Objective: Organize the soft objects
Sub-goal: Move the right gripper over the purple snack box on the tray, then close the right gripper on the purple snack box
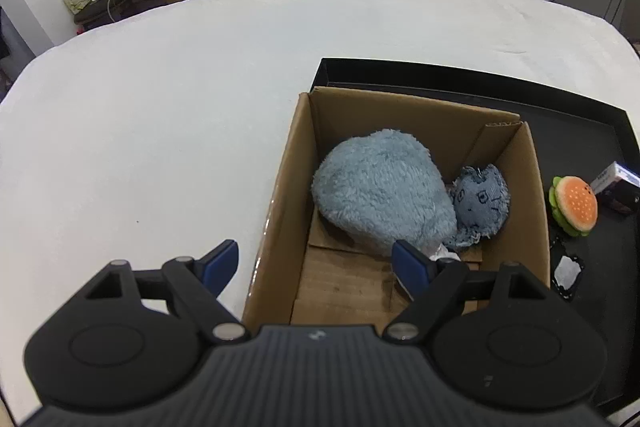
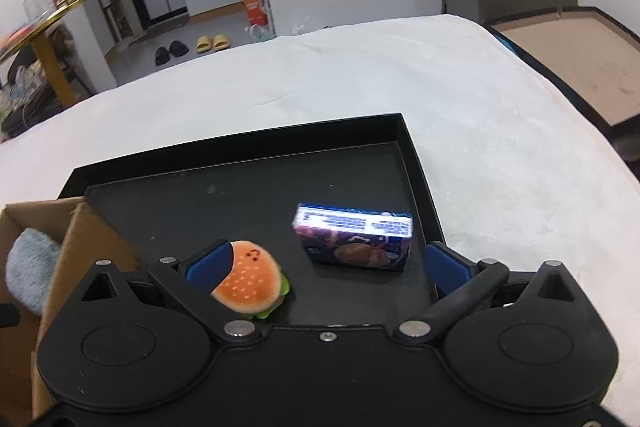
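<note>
Left gripper jaws open, empty, straddling cardboard box wall; blue plush ahead. Right gripper jaws open; burger plush touching left jaw, carton between.

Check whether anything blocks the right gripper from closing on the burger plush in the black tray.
Nothing visible does. The right gripper is open above the black tray, and the burger plush lies just inside its left finger. The purple carton lies apart from the plush, farther ahead between the fingers.
</note>
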A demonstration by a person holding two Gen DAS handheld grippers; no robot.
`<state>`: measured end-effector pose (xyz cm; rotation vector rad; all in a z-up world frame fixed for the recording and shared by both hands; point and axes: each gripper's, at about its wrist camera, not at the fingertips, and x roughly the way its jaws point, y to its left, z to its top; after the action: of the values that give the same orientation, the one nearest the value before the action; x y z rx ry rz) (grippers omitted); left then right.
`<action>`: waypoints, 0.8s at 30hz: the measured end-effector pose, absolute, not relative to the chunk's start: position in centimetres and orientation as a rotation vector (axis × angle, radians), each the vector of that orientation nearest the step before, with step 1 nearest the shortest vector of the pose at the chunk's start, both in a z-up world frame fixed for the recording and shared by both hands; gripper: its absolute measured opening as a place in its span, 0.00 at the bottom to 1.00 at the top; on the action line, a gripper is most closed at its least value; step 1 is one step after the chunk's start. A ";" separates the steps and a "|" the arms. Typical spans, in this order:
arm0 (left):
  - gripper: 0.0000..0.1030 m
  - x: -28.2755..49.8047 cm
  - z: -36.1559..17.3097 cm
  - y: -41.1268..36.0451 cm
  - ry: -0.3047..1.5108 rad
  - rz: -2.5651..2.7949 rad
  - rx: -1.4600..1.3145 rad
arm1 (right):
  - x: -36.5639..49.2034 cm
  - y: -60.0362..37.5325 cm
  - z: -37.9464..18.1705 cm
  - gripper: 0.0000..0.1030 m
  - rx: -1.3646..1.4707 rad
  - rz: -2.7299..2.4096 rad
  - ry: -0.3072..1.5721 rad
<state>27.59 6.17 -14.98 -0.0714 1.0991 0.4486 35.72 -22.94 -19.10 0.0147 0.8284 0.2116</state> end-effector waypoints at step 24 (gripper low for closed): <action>0.80 27.9 -16.4 5.4 1.141 0.503 -0.006 | 37.8 -22.5 -22.1 0.69 -0.049 0.200 0.783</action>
<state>27.88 5.43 -16.36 -0.0058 1.1410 0.5033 37.80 -22.47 -22.09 -0.0494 0.7826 0.2004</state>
